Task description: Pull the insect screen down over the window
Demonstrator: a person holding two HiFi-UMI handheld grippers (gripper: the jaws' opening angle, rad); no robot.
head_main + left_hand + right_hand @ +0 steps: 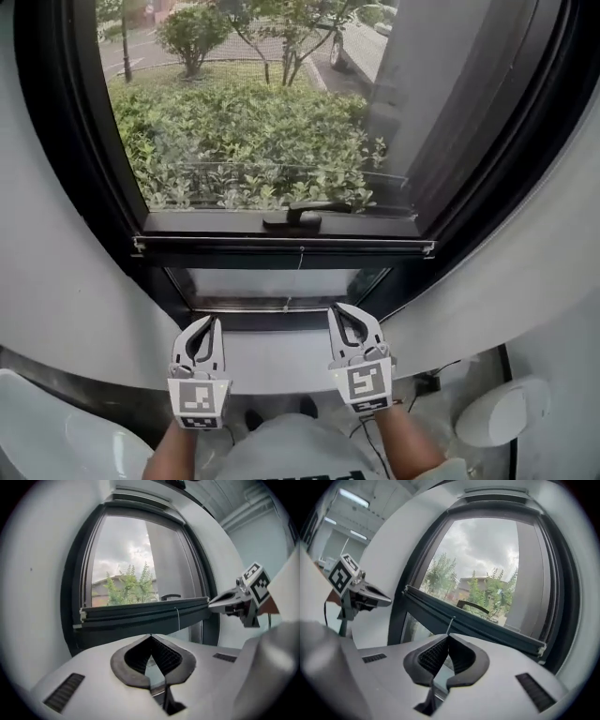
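Insect screen: mesh (244, 122) covers most of the window, with its dark bottom bar (281, 246) level across the frame above an uncovered strip of glass and a thin cord (300, 261) hanging at mid-bar. Handling, by judgement: the bar looks stiff and light and probably runs in side tracks, so take it at the centre or evenly near both ends to avoid skewing; the mesh is soft and tearable, no hold, and the cord is thin and likely slippery. Left gripper (210, 322) and right gripper (337, 310): both below the bar over the sill (272, 361), jaws closed together, nothing in them.
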